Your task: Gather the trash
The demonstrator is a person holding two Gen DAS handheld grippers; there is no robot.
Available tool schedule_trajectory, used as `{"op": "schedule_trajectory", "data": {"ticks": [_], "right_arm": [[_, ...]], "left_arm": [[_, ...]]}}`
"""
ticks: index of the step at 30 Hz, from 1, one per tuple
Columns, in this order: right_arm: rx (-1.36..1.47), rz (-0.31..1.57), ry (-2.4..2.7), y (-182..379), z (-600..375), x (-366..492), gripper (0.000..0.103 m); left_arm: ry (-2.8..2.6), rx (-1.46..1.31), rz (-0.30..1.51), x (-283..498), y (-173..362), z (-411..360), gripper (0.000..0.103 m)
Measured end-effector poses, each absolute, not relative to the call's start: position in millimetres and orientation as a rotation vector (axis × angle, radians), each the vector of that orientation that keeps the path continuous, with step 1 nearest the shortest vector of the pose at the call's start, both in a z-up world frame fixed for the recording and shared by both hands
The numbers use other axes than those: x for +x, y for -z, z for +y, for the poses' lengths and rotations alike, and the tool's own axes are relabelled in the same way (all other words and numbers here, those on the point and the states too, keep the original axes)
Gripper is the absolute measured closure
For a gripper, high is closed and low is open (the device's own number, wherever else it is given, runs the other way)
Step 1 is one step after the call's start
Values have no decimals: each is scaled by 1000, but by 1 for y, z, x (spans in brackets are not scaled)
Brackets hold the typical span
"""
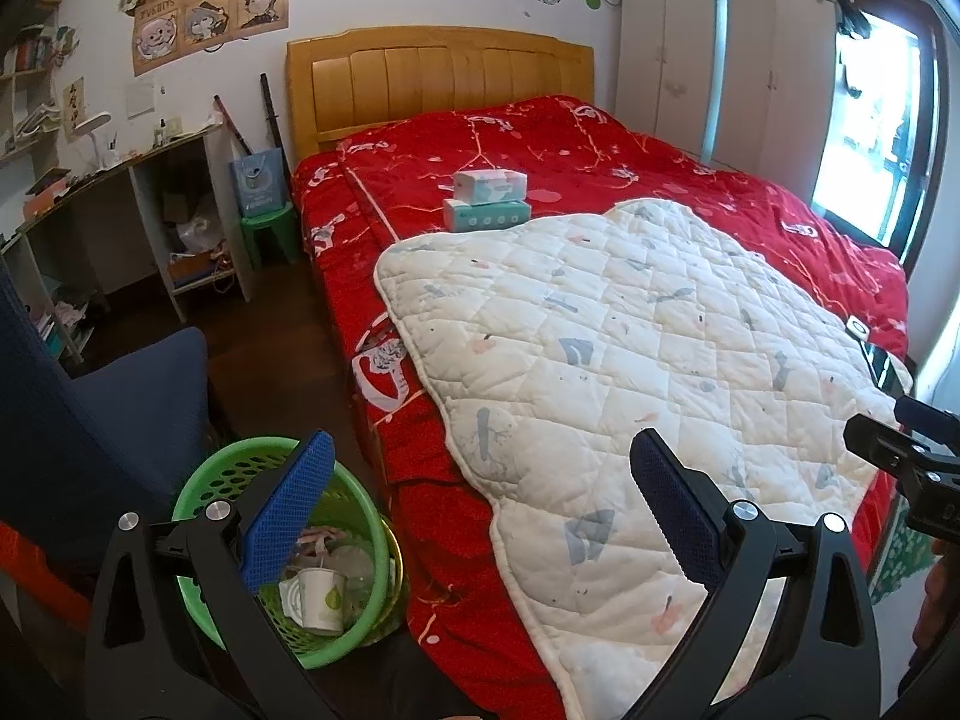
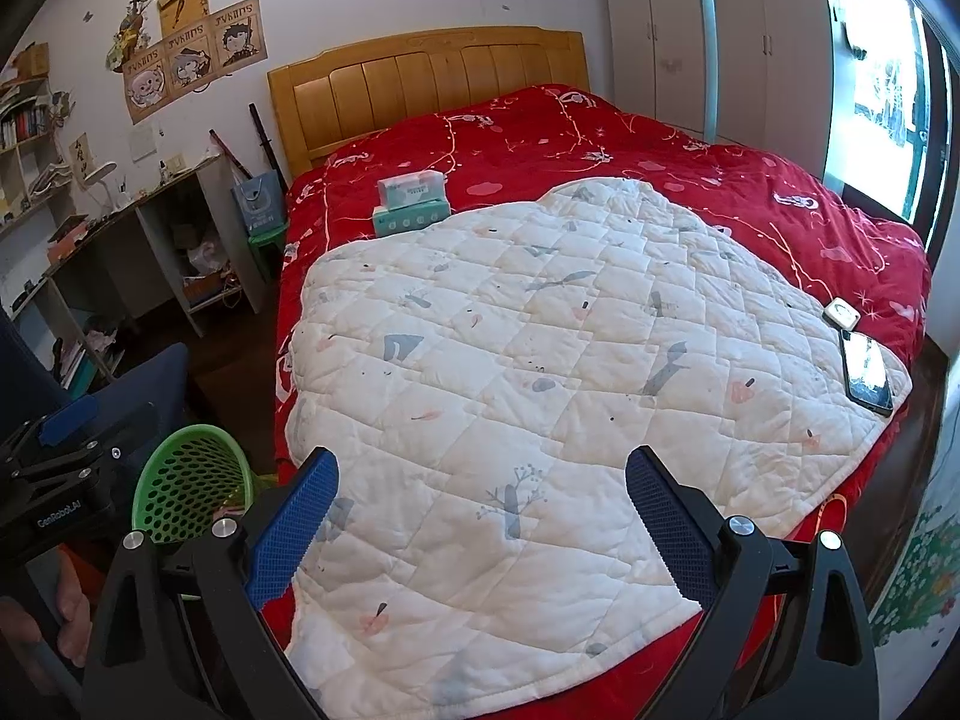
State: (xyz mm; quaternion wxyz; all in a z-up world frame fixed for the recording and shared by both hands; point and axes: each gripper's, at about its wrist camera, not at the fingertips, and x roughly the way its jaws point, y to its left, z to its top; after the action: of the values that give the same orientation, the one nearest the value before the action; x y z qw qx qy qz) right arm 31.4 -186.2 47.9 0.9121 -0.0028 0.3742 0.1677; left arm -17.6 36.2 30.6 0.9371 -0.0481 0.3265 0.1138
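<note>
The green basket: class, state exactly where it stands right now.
The green basket stands on the floor at the bed's left foot corner, beside the blue chair; it sits bottom-left in both wrist views, behind the left tool.

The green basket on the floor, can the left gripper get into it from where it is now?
Probably yes. The left gripper is open and empty, and the green basket sits right below its left finger, beside the bed. The basket's top is open, with a paper cup inside, and nothing lies between.
</note>
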Motion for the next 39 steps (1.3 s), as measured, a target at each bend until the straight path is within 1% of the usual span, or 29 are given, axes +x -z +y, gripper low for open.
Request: {"op": "schedule_trajectory", "data": {"ticks": [39], "right_arm": [[-20,773,-353,-45,-181,30,10]], "left_arm": [[-274,-100,643,-20,-33,41,6]]}}
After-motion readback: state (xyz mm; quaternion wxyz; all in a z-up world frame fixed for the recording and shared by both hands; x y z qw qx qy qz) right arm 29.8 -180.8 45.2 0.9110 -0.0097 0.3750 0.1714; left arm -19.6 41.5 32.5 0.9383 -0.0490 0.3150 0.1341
